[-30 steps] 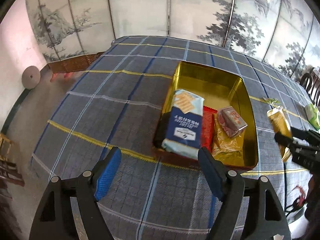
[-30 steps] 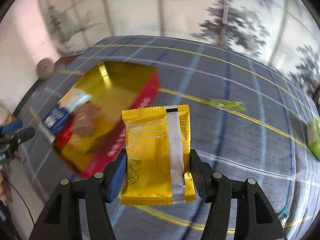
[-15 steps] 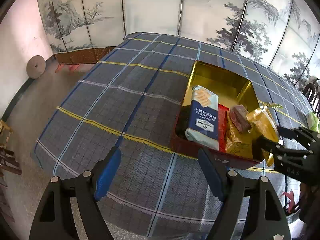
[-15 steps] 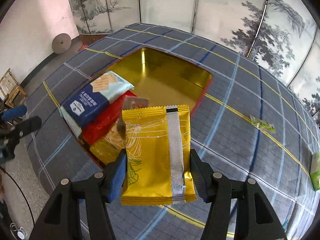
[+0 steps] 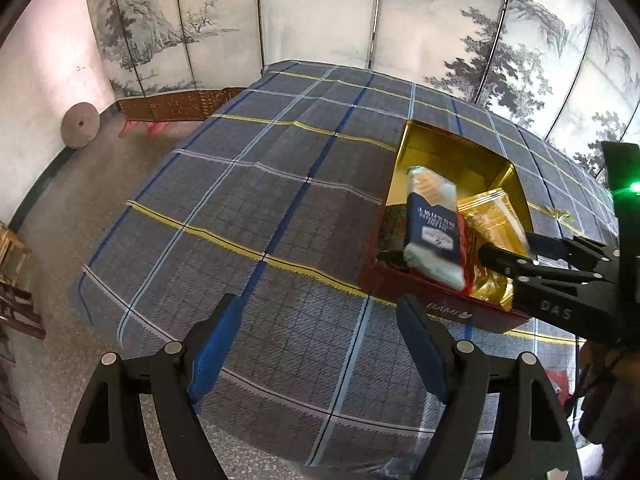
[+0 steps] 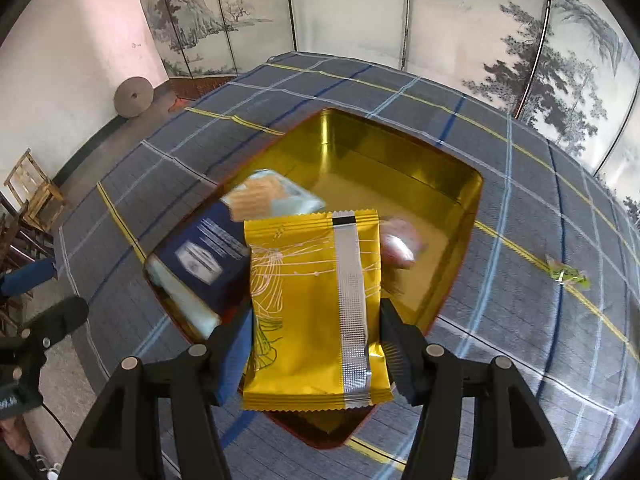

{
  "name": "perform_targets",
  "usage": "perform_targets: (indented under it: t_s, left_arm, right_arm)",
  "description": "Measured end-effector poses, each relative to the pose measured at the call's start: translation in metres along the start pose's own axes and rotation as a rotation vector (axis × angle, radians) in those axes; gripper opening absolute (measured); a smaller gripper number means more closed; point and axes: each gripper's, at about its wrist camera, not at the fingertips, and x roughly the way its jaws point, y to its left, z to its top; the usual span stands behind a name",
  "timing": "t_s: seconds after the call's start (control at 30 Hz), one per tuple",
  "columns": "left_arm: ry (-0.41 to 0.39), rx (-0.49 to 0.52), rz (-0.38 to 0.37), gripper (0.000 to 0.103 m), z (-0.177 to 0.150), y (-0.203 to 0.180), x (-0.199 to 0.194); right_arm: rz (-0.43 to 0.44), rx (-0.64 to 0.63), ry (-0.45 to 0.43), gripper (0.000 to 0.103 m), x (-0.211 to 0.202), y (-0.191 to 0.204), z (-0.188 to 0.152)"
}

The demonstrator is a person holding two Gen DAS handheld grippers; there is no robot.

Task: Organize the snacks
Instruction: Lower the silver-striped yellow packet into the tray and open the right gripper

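Note:
My right gripper [image 6: 316,344] is shut on a yellow snack packet [image 6: 316,304] and holds it above the near part of the gold-lined red tin [image 6: 400,160]. The tin [image 5: 444,148] holds a blue and white biscuit pack [image 6: 208,256], a small pink packet [image 6: 398,246], a red packet and a gold one. In the left wrist view the right gripper [image 5: 508,252] holds the yellow packet [image 5: 494,216] over the tin's right side, next to the blue pack [image 5: 432,228]. My left gripper [image 5: 316,348] is open and empty, low over the tablecloth in front of the tin.
The table has a blue-grey plaid cloth [image 5: 260,208]. A small green wrapper [image 6: 566,274] lies on the cloth right of the tin. Painted folding screens [image 5: 320,12] stand behind the table. A round stone disc [image 5: 80,125] and wooden chairs [image 6: 34,196] are on the floor at left.
My right gripper has carried the yellow packet left from the cloth to above the tin. My left gripper has drawn back and to the left, staying open.

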Motion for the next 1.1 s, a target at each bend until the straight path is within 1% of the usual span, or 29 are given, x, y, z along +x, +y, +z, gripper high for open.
perform_targets:
  t_s: [0.13,0.67,1.1]
  left_arm:
    - [-0.003,-0.003,0.003,0.077,0.000,0.001,-0.003]
    - [0.004,0.003,0.002,0.077,-0.003,-0.004,-0.004]
    - [-0.001,0.030,-0.019,0.078,-0.004,-0.025,-0.008]
  right_arm:
    - [0.026,0.014,0.002,0.061,0.005,0.000,0.000]
    - [0.028,0.008,-0.001,0.062,0.004,-0.003,-0.004]
    - [0.045,-0.007,-0.042,0.064,-0.025,-0.012,-0.017]
